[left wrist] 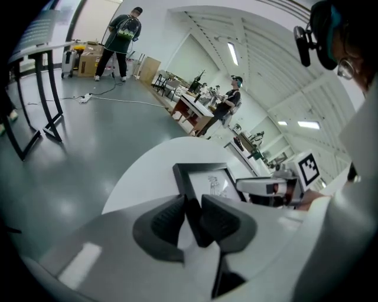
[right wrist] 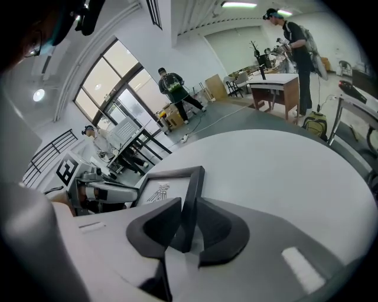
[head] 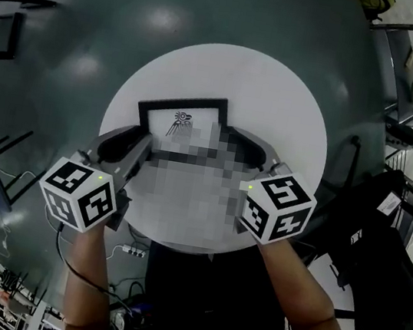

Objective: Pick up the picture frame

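Note:
The picture frame [head: 183,114] has a black border around a white sheet with a small dark drawing. It sits over the middle of the round white table [head: 280,94]. My left gripper [head: 144,141] is at its left side bar, and in the left gripper view both pads press that bar [left wrist: 193,215]. My right gripper [head: 234,137] is at the right side bar, which is clamped between its dark pads [right wrist: 188,221]. I cannot tell whether the frame [right wrist: 171,174] rests on the table or is lifted off it. A mosaic patch hides its near edge in the head view.
Glossy grey floor surrounds the table. Black metal racks [head: 5,12] stand at the left, and a dark chair with bags [head: 378,257] is at the right. A power strip [head: 134,251] lies on the floor by my feet. People stand far off by desks [right wrist: 277,85].

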### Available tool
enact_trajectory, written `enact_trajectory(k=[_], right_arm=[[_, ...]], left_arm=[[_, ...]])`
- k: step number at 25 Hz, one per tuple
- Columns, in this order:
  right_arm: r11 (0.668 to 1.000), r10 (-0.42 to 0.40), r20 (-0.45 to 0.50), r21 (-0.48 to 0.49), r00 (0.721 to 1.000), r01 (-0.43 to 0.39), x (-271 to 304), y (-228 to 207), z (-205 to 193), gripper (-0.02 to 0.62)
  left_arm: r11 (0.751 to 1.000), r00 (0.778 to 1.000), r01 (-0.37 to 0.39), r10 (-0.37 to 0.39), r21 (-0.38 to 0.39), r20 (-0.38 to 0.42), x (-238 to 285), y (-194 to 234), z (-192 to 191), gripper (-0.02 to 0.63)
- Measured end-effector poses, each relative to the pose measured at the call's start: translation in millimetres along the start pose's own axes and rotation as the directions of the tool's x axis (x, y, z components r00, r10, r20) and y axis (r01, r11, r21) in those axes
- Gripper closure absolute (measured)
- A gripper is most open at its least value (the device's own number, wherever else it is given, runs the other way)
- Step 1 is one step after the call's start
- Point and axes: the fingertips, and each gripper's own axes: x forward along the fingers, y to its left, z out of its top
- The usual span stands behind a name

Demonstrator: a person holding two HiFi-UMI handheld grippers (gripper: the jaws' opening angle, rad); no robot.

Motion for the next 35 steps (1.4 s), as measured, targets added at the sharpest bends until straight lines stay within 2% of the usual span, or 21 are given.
enact_trajectory(k=[5, 10, 19, 23, 29, 35], right_arm=[[1.0, -0.014, 0.015, -0.016, 1.0, 0.014, -5, 2, 2, 0.518], [0.999, -0.029, 0.08, -0.037, 0.996, 0.032, -26, 17, 23, 0.523], [0.993, -0.011, 0.252, -0.11, 0.968, 0.04, -107, 92, 105, 0.525], [0.989, -0.012, 0.342, -0.135, 0.94, 0.062, -162, 138, 141, 0.525], [0.969, -0.009, 0.516, -0.206, 0.857, 0.134, -242, 199, 213, 0.526], [0.938, 0.042, 0.608, -0.296, 0.793, 0.177, -318, 252, 252, 0.526]], left_arm=[[1.0, 1.0, 0.006, -0.006, 0.013, 0.015, -5, -4, 4, 0.52], [0.999, 0.998, 0.029, -0.03, 0.022, 0.062, -29, -21, 14, 0.523], [0.988, 0.973, 0.048, -0.079, 0.146, 0.215, -129, -68, 91, 0.531], [0.974, 0.949, 0.055, -0.119, 0.22, 0.292, -191, -104, 128, 0.534], [0.938, 0.889, 0.056, -0.203, 0.342, 0.41, -270, -153, 193, 0.534], [0.914, 0.833, 0.021, -0.241, 0.405, 0.499, -339, -203, 228, 0.534]])
